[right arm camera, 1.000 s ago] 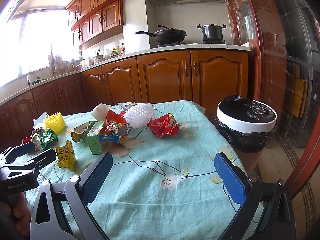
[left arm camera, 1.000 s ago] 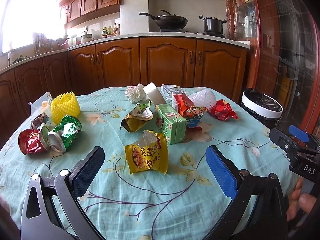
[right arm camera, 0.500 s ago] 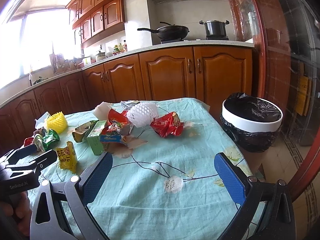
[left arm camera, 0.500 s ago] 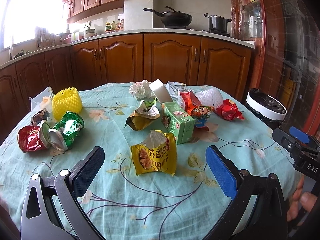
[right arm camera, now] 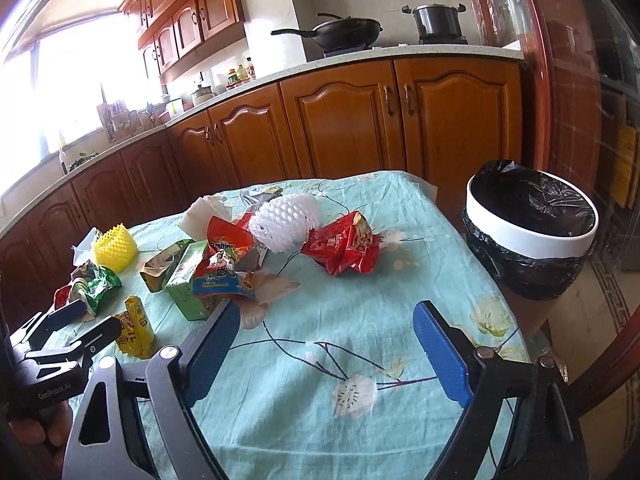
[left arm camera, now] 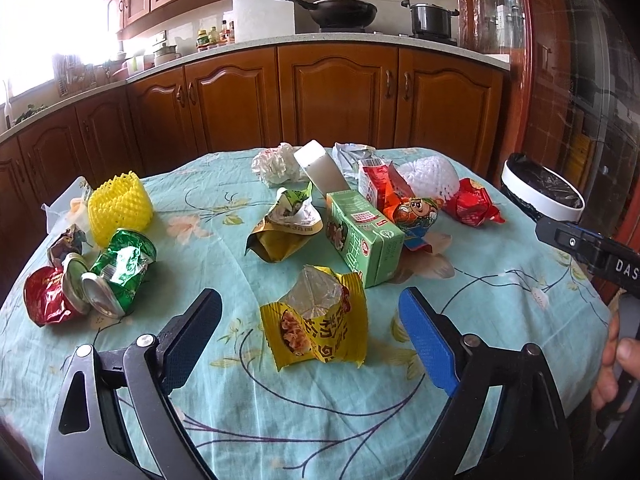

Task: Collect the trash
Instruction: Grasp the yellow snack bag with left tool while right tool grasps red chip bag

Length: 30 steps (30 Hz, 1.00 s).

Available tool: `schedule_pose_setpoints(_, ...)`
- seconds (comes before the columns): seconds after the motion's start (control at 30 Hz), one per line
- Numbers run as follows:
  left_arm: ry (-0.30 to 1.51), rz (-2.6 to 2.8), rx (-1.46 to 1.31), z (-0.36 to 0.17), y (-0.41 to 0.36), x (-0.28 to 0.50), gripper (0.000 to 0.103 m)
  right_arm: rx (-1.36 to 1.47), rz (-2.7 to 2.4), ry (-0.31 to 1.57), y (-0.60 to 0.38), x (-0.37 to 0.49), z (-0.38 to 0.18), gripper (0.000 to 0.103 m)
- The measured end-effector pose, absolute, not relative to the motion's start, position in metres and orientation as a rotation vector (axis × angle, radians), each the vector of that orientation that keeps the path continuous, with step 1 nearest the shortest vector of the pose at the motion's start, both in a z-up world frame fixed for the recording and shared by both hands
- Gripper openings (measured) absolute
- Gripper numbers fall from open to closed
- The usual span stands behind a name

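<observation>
Trash lies scattered on a table with a teal flowered cloth [left arm camera: 200, 208]. My left gripper [left arm camera: 310, 312] is open, its jaws on either side of a yellow snack wrapper [left arm camera: 316, 324] just ahead. Behind it stand a green carton [left arm camera: 362, 240], a gold-green bag [left arm camera: 284, 228], a red cartoon wrapper [left arm camera: 412, 208], white foam net [left arm camera: 430, 178] and a red wrapper [left arm camera: 472, 204]. My right gripper [right arm camera: 326, 320] is open and empty above the cloth, nearer than the red wrapper [right arm camera: 344, 248]. The bin [right arm camera: 532, 224], lined with a black bag, stands off the table's right edge.
At the left lie a yellow foam net [left arm camera: 120, 206], a crushed green can [left arm camera: 120, 268] and a red wrapper [left arm camera: 46, 300]. A white block [left arm camera: 322, 172] and crumpled paper [left arm camera: 276, 164] lie at the back. Wooden kitchen cabinets [left arm camera: 336, 96] stand behind the table.
My left gripper has moved forward, so the yellow wrapper now sits between its jaws. My right gripper has moved forward over the cloth toward the trash and the bin. Both stay open.
</observation>
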<state>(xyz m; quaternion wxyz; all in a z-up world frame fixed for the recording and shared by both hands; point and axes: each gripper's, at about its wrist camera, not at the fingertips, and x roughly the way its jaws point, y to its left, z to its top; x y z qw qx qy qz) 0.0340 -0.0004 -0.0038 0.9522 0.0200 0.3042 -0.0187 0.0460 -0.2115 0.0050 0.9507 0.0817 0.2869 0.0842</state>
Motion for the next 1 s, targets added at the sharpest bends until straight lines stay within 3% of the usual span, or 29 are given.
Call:
schedule_pose_setpoints(0.1, 0.65, -0.046, 0.045, -0.009, 0.0, 0.042, 0.084, 0.191, 0.186, 0.628, -0.213, 0.064, 0.003, 0.08)
schedule_pose_setpoints(0.2, 0.68, -0.058, 0.047, -0.015, 0.0, 0.047, 0.071, 0.212, 0.195, 0.655, -0.215, 0.083, 0.004, 0.074)
schedule_pose_setpoints(0.37, 0.725, -0.096, 0.021, -0.024, 0.004, 0.055, 0.027, 0.212, 0.194, 0.679, -0.215, 0.116, 0.008, 0.062)
schedule_pose_setpoints(0.47, 0.724, -0.102, 0.013, -0.025, 0.006, 0.057, 0.014, 0.218, 0.183, 0.706, -0.217, 0.137, 0.005, 0.051)
schedule_pose_setpoints(0.57, 0.726, -0.123, 0.004, -0.021, 0.008, 0.058, 0.011, 0.213, 0.166, 0.743, -0.217, 0.158, -0.003, 0.041)
schedule_pose_setpoints(0.63, 0.721, -0.136, 0.0, -0.017, 0.008, 0.058, 0.009, 0.214, 0.166, 0.781, -0.217, 0.171, -0.012, 0.028)
schedule_pose_setpoints(0.67, 0.717, -0.143, -0.004, -0.015, 0.008, 0.058, 0.008, 0.215, 0.169, 0.803, -0.217, 0.176, -0.017, 0.016)
schedule_pose_setpoints(1.0, 0.676, -0.275, -0.04, 0.017, -0.018, 0.067, 0.008, 0.251, 0.201, 0.77, -0.23, 0.151, -0.014, 0.012)
